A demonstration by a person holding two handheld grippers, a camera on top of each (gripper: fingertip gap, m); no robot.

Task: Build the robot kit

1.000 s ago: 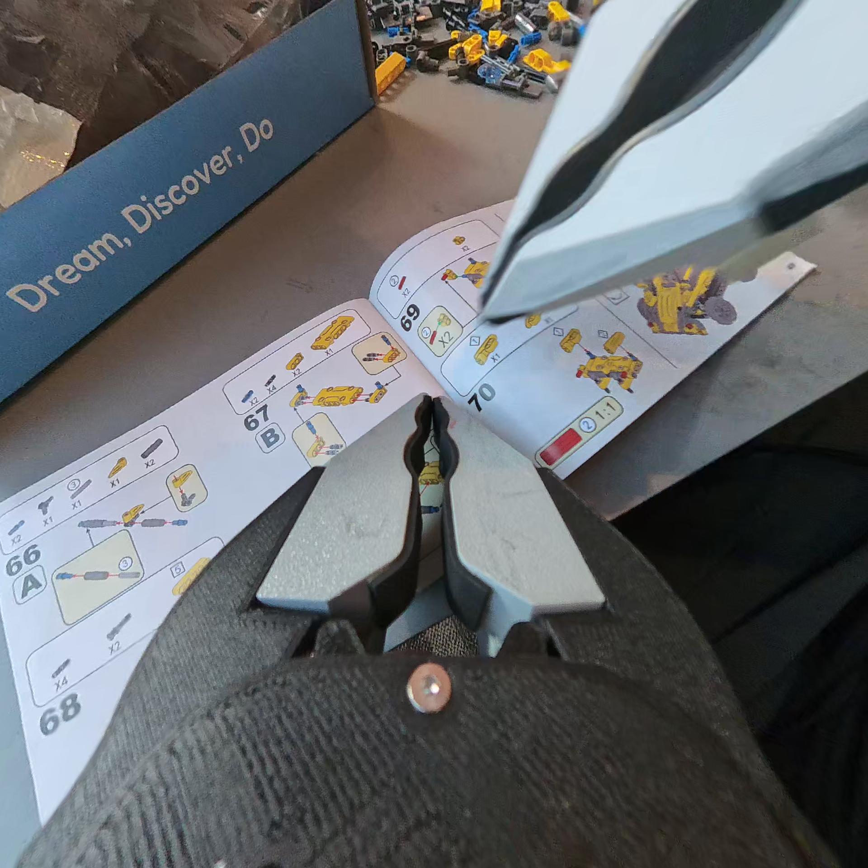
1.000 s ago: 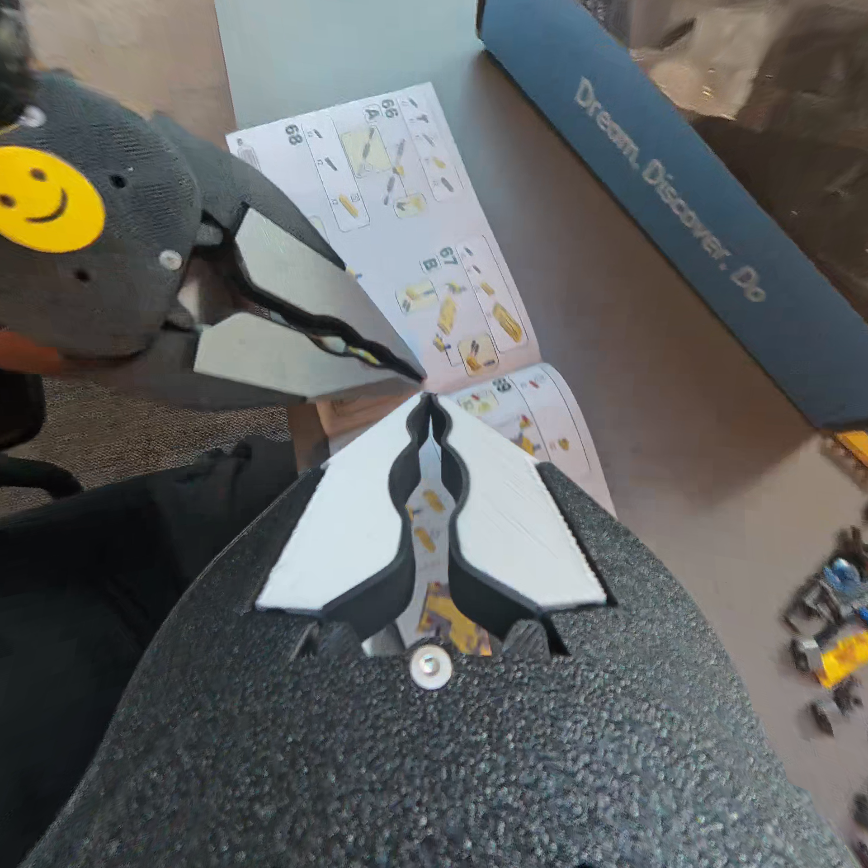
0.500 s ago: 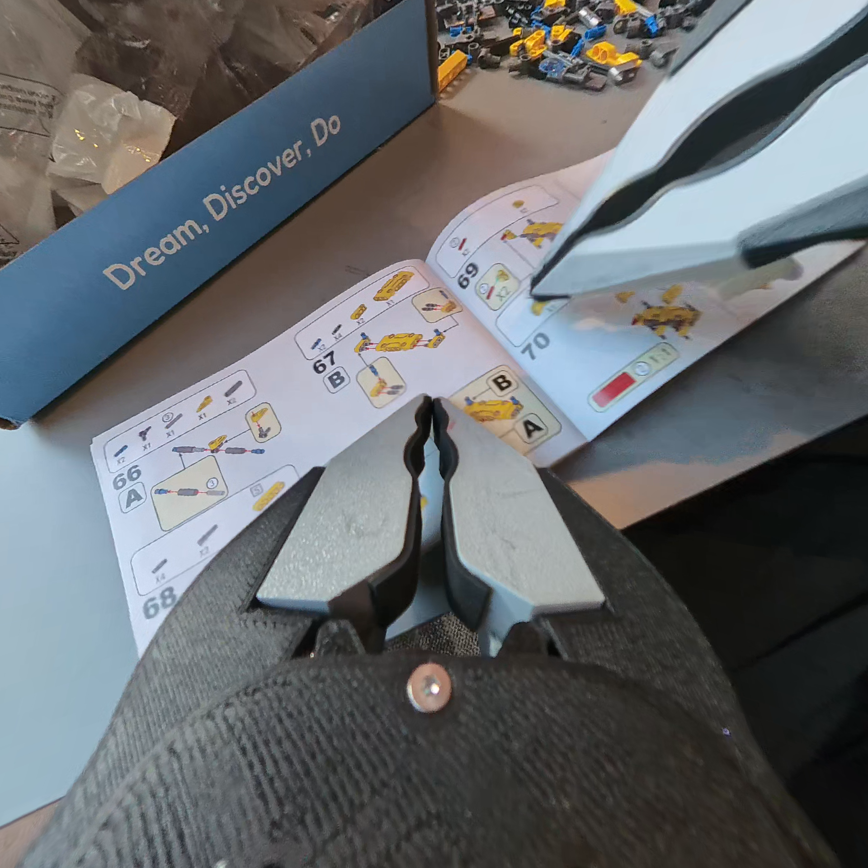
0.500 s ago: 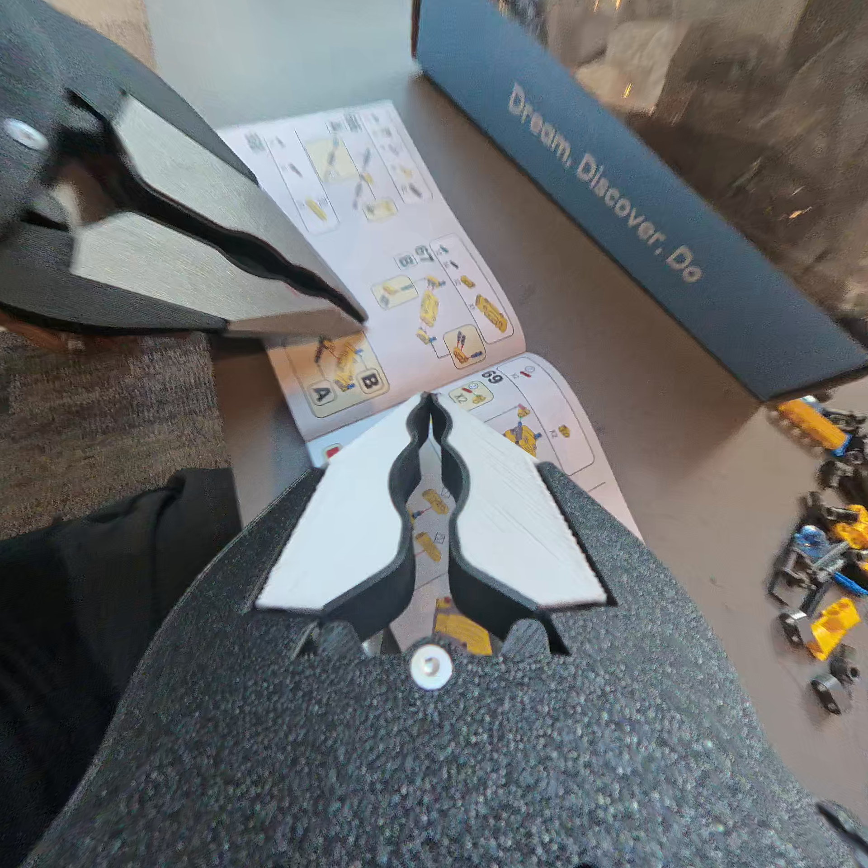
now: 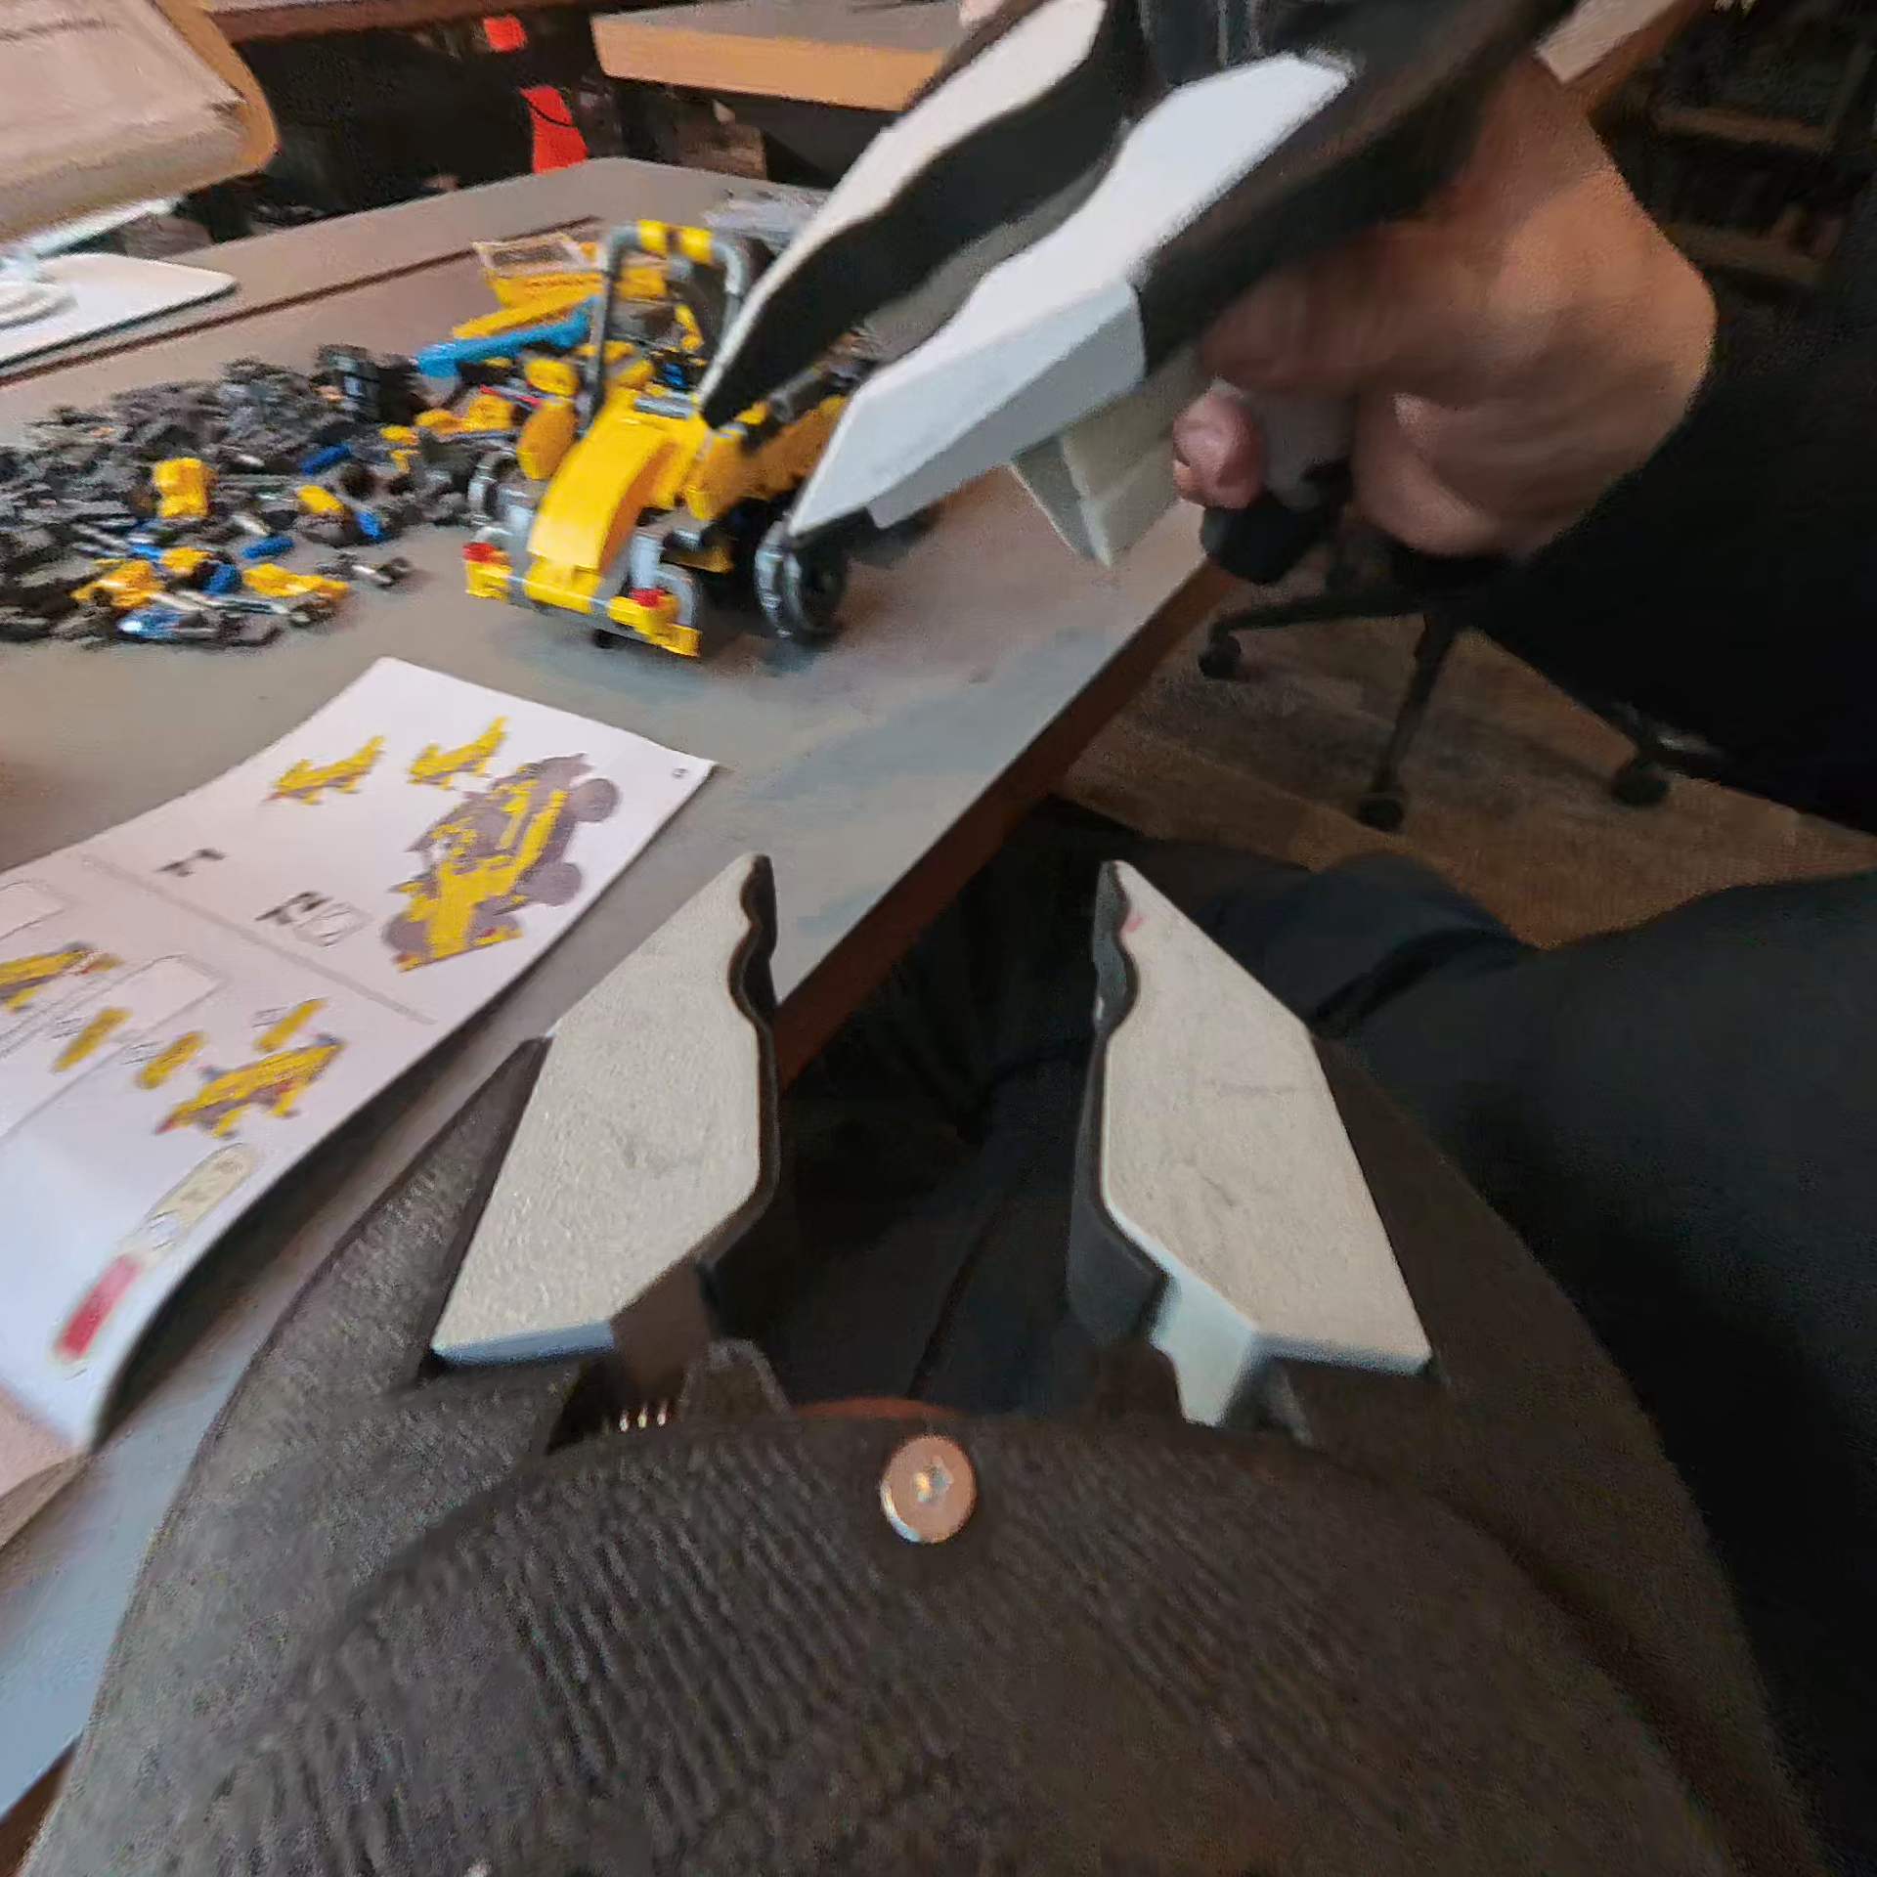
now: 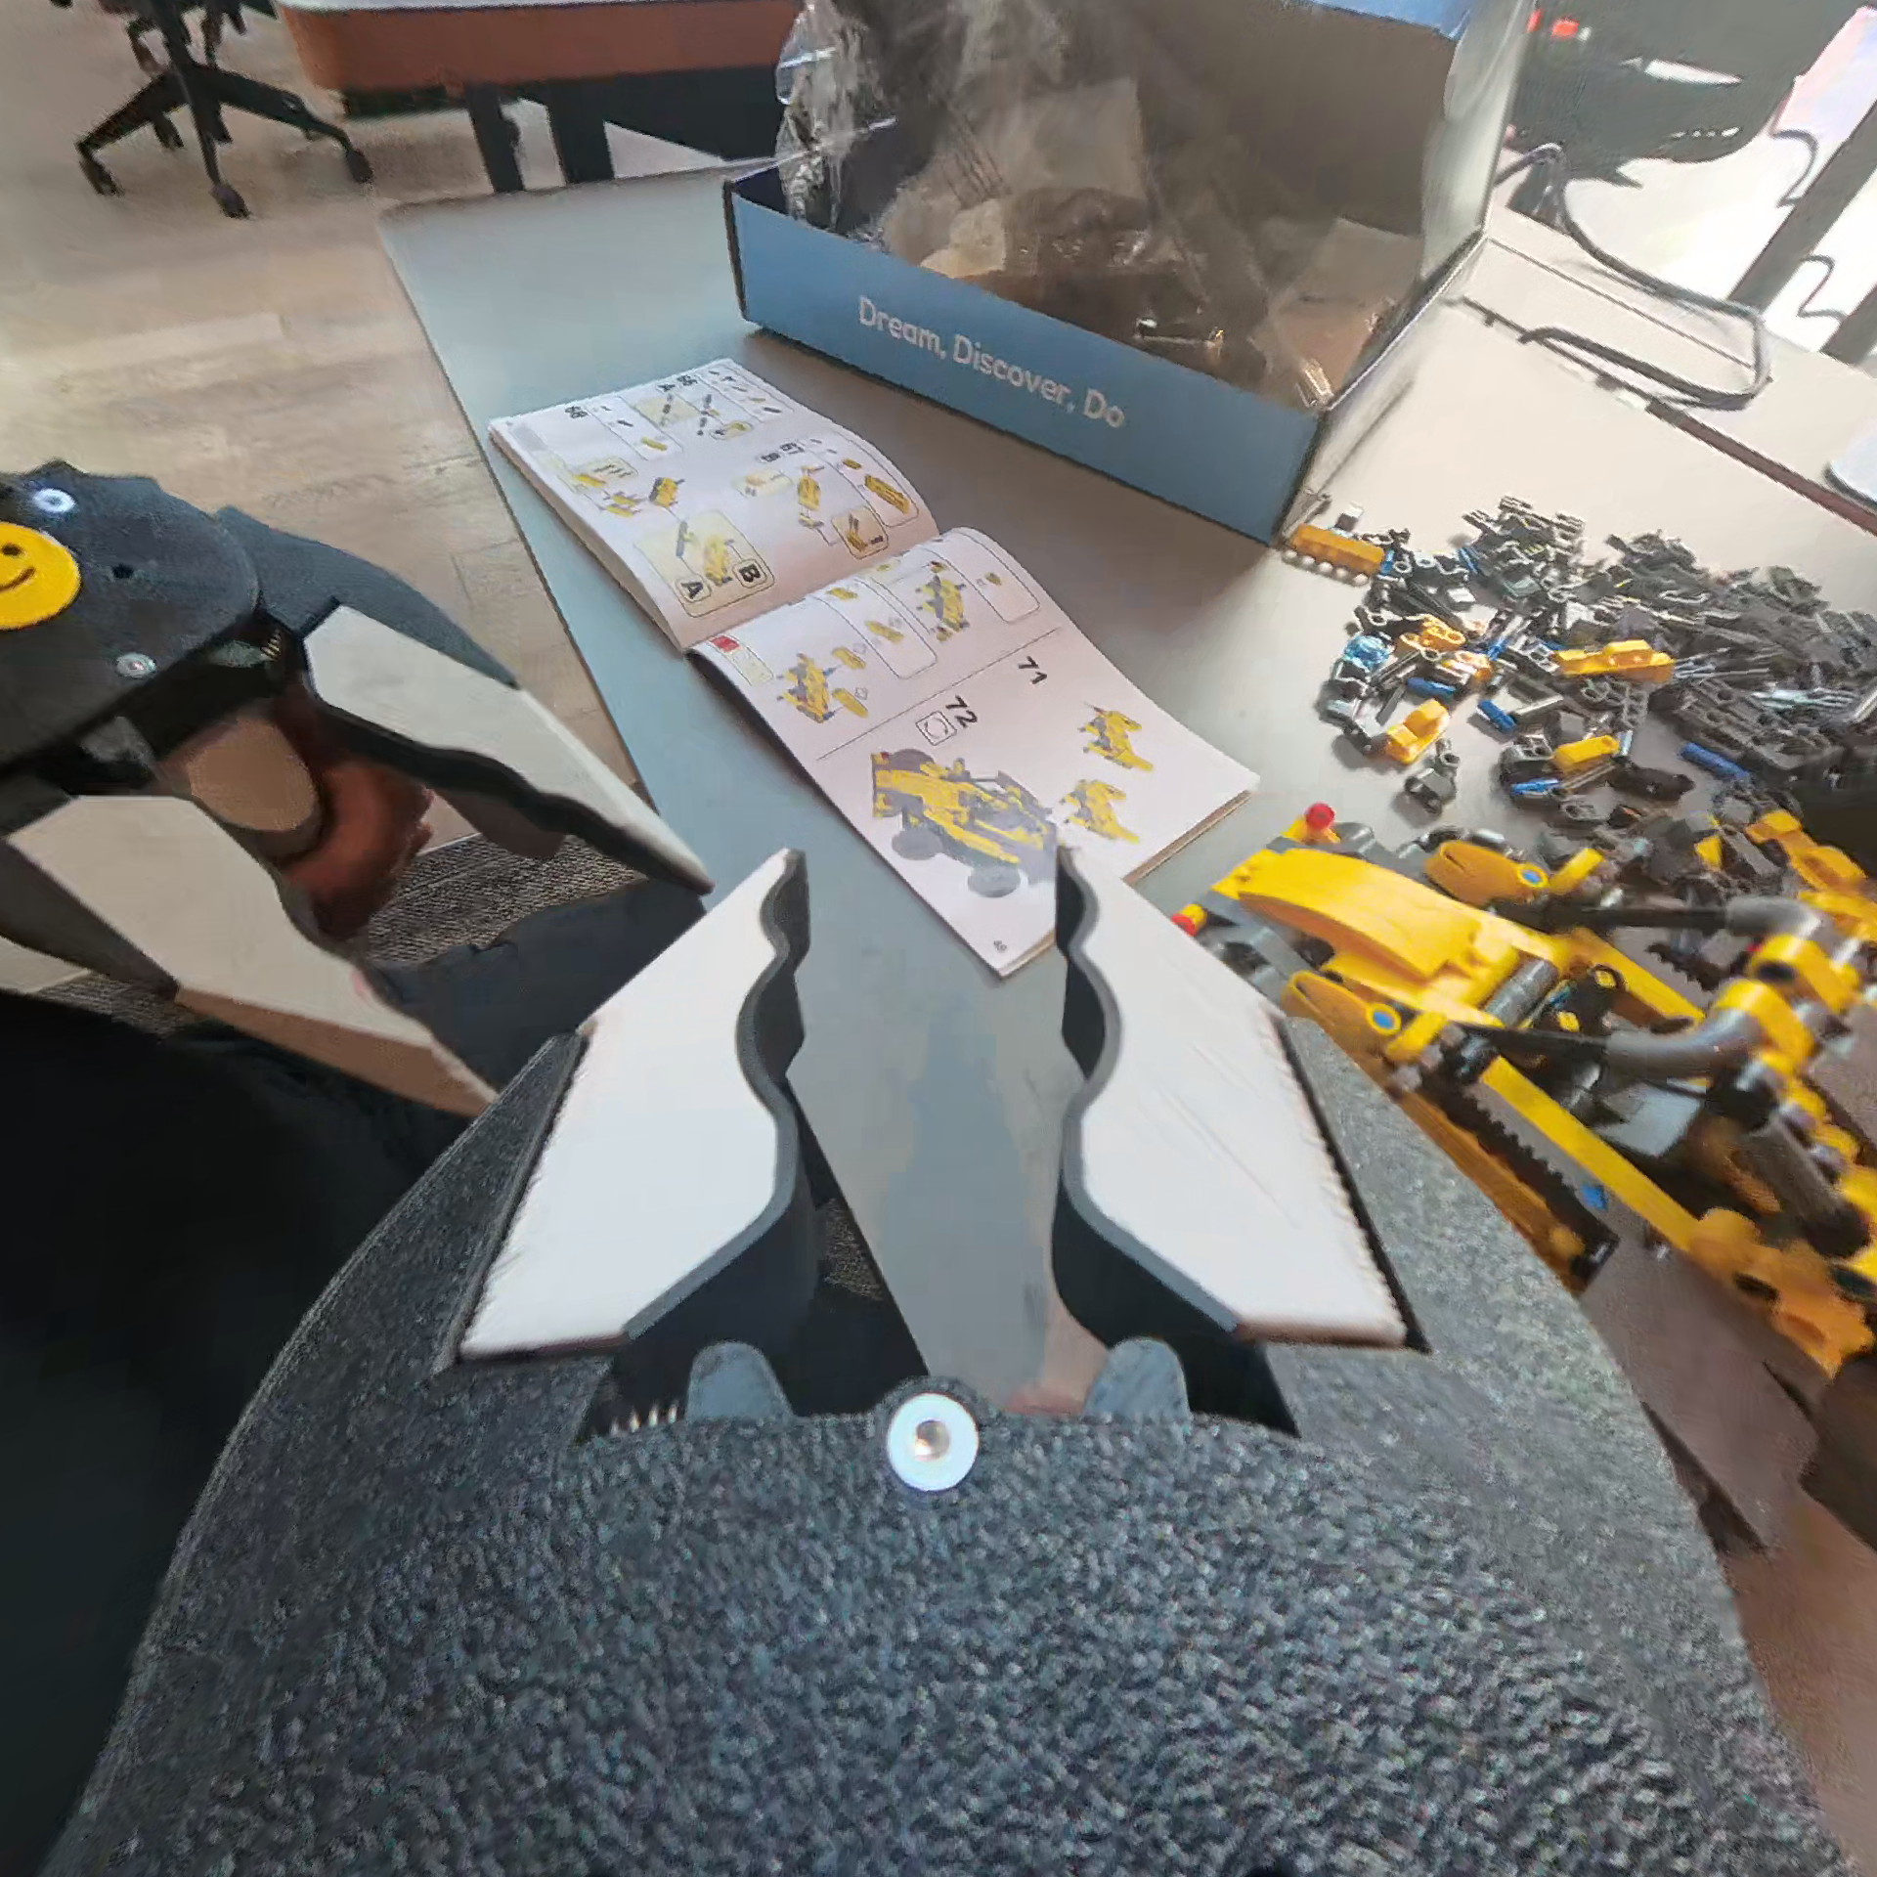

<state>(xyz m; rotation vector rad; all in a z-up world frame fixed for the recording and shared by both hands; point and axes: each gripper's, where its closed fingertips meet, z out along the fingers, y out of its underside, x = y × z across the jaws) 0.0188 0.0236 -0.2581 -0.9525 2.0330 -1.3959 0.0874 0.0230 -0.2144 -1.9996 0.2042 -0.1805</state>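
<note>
At lower centre of the left wrist view, the left hand-held gripper gapes empty past the bench edge; the instruction booklet lies left. Right wrist view: the right hand-held gripper is spread, empty, the half-built yellow brick vehicle at right, loose bricks above it.

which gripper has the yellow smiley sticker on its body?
The left gripper, at the left of the right wrist view: a yellow smiley sticker sits on its black body. The right gripper shows none.

Left gripper spread empty over table edge, open booklet, yellow brick vehicle
</note>
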